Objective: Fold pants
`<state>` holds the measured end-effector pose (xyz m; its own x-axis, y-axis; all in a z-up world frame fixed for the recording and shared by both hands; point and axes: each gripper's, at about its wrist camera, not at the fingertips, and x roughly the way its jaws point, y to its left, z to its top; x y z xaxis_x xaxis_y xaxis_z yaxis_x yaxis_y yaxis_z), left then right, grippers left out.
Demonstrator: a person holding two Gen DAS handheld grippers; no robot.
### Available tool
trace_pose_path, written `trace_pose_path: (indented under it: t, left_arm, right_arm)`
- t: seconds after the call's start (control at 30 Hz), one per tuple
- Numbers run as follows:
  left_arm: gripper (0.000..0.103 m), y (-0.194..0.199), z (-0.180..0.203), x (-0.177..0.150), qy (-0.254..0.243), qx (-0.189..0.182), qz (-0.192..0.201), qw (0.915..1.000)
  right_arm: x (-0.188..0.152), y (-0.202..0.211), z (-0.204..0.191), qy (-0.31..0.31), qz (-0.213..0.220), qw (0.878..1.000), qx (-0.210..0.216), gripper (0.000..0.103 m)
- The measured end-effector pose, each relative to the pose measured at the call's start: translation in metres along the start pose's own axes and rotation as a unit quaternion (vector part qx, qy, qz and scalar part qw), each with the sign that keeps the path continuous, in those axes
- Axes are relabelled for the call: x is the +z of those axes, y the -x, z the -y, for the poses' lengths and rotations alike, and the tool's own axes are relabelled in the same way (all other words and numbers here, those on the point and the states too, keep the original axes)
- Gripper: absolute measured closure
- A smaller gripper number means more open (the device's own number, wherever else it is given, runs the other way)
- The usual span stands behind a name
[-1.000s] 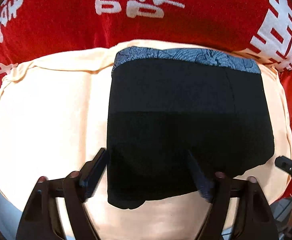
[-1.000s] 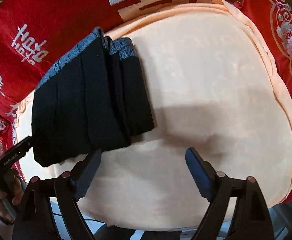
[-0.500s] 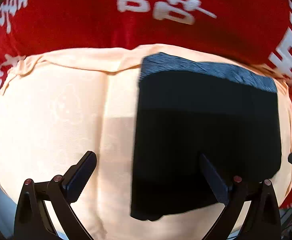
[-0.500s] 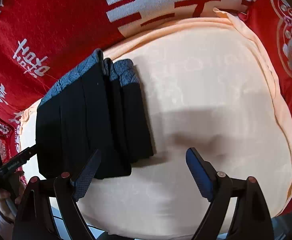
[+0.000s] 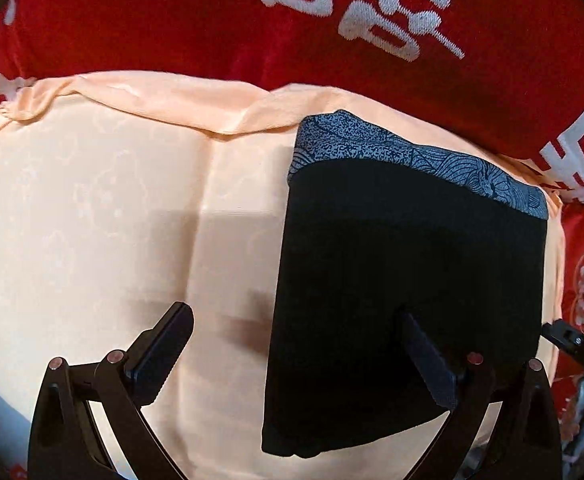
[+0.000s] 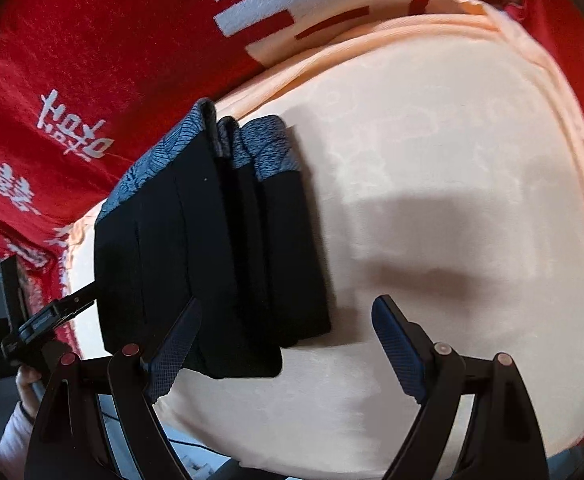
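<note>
The black pants (image 5: 408,276) with a blue-grey patterned waistband (image 5: 412,152) lie folded into a flat rectangle on a peach cushion (image 5: 92,216). In the right wrist view the pants (image 6: 212,248) show as several stacked layers. My left gripper (image 5: 296,344) is open and empty, held above the pants' near left edge. My right gripper (image 6: 286,332) is open and empty, held above the pants' near right corner. The other gripper's tip (image 6: 52,316) shows at the left of the right wrist view.
A red blanket with white characters (image 5: 332,32) surrounds the cushion on the far side and both ends. Bare peach cushion (image 6: 472,200) lies to the right of the pants. The cushion's near edge drops off below both grippers.
My left gripper has moved left and back, so the pants now sit to the right in its view. My right gripper has shifted slightly closer to the pants. The pants stay folded.
</note>
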<state>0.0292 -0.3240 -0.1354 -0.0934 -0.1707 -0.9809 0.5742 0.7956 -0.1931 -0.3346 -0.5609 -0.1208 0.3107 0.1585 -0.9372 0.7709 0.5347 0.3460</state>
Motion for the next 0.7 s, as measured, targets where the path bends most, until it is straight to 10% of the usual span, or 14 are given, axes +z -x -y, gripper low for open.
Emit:
trace_pose_path:
  t: [0.3, 0.7]
  left_arm:
    - [0.0, -0.025, -0.01, 0.023, 0.004, -0.111, -0.028, 0.9934]
    - [0.0, -0.06, 0.01, 0.04, -0.027, -0.156, -0.042, 0.9865]
  right_arm:
    - [0.028, -0.025, 0.003, 0.035, -0.028, 0.997, 0.057, 0.014]
    - [0.053, -0.068, 0.01, 0.033, -0.062, 0.982, 0.177, 0.012]
